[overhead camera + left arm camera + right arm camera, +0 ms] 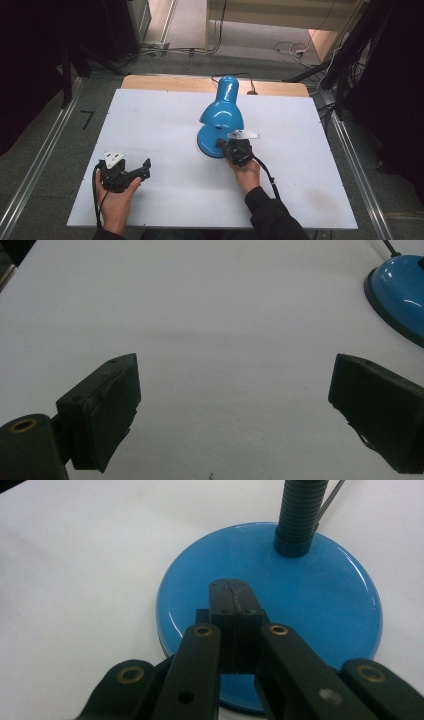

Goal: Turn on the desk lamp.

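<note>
blue lamp (221,112), shade pointing away

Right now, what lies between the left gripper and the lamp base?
Nothing: bare white table between the left gripper and the blue lamp base, per high view.

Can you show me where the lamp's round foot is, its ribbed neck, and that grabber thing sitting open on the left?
lamp base (320,595), right gripper view, on the glossy blue top of the disc.
ribbed neck (300,515), right gripper view, on its dark ridged stem.
left gripper (235,415), left gripper view, midway between its two spread black jaws.
</note>
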`<action>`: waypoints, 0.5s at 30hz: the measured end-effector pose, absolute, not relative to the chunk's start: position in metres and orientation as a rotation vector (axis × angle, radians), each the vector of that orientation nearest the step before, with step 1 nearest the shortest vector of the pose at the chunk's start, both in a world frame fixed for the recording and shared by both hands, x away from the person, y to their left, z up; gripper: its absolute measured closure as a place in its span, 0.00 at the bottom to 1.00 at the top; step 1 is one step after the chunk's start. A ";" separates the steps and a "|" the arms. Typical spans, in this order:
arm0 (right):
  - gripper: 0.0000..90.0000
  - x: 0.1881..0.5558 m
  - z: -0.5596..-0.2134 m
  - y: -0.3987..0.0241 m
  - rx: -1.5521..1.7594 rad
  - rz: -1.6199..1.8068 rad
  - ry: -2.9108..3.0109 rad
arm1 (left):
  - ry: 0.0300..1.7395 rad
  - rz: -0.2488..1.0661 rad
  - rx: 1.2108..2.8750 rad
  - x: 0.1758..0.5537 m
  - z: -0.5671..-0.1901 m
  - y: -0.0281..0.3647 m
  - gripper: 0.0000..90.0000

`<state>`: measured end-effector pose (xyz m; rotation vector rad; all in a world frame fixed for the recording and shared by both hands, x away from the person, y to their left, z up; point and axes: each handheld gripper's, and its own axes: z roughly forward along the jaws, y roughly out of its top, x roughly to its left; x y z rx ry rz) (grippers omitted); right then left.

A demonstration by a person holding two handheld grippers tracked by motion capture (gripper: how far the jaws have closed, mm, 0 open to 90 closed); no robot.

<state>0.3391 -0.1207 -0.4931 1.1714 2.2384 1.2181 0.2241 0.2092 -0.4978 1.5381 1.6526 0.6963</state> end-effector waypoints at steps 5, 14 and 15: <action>0.97 0.340 -0.494 -0.120 1.177 1.217 2.235 | 1.653 0.693 1.538 0.224 -0.498 0.209 0.08; 0.97 0.341 -0.495 -0.120 1.180 1.212 2.239 | 1.651 0.689 1.538 0.225 -0.498 0.209 0.08; 0.97 0.341 -0.496 -0.120 1.179 1.204 2.240 | 1.651 0.689 1.540 0.225 -0.498 0.209 0.08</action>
